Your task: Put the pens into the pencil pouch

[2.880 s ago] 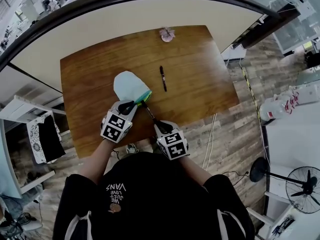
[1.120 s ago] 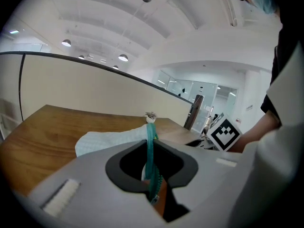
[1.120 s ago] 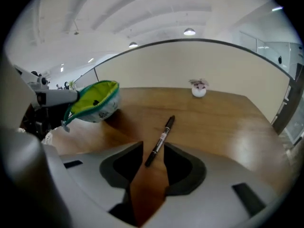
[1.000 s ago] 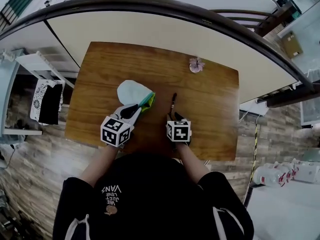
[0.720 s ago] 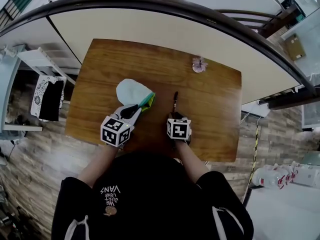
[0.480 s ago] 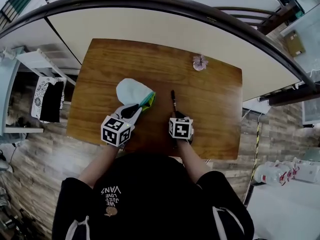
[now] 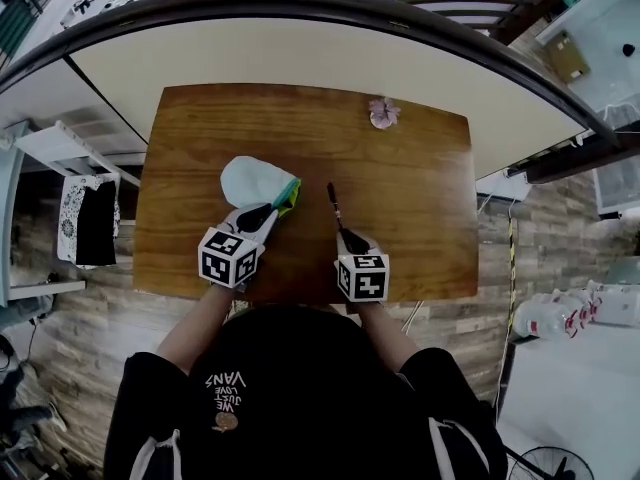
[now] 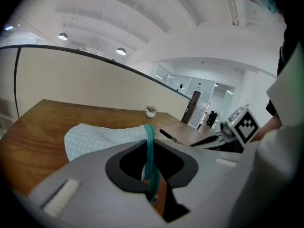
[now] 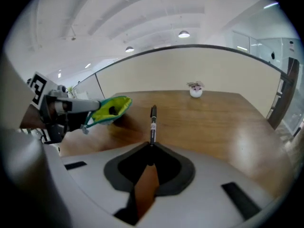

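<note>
Just right of the pouch (image 7: 256, 180), my right claw (image 7: 347, 236) has just been closing on the near end of the black pen (image 7: 332, 203). My left claw (image 7: 268, 211) pinches the pouch's zip edge (mouth agape); I'd aim the pen's tip squarely into that opening before releasing.

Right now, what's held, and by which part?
Left gripper: pouch, by its teal zipper edge. Right gripper, jaws just closing: pen, by its near end.

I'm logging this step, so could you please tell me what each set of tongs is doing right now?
Left tongs: closed on the zipper edge of the pouch.
Right tongs: just closed further, gripping the pen by its end.
</note>
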Motion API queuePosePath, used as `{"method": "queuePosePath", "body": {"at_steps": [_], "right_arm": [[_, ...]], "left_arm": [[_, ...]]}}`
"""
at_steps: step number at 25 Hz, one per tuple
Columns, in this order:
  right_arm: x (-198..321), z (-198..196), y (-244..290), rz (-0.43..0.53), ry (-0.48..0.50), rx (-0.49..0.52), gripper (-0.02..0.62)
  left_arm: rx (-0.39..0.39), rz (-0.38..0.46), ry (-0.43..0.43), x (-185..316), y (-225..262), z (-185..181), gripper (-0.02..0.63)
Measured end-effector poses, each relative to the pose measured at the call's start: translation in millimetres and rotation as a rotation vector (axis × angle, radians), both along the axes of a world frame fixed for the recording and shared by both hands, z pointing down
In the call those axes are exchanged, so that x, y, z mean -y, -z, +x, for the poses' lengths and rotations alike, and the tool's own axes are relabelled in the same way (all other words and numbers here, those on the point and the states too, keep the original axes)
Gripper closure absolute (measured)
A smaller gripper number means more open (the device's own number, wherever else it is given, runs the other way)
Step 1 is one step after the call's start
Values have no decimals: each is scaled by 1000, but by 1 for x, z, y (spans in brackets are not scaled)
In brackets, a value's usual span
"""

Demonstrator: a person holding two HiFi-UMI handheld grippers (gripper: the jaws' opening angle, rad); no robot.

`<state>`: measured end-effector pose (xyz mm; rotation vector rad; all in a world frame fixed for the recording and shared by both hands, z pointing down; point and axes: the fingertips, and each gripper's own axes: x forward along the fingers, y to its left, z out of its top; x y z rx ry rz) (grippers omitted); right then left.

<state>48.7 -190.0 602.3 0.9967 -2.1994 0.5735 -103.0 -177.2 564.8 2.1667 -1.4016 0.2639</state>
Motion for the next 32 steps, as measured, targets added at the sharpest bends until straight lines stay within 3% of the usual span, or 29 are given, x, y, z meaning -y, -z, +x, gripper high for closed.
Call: {"method": "queuePosePath", "body": {"at_steps": [7,22,32], "right_arm": [[-41,-33,28,10,54,72,551],[-69,-78,27,-25,246,5,551],[-67,-113,31,-36,387,-18,551]], "left_arm": [[-8,2,-44,4,-2,1,557],[-6,28,-245,-27,4,34,557],[-44,38,-296,-48,13,39,558]]}}
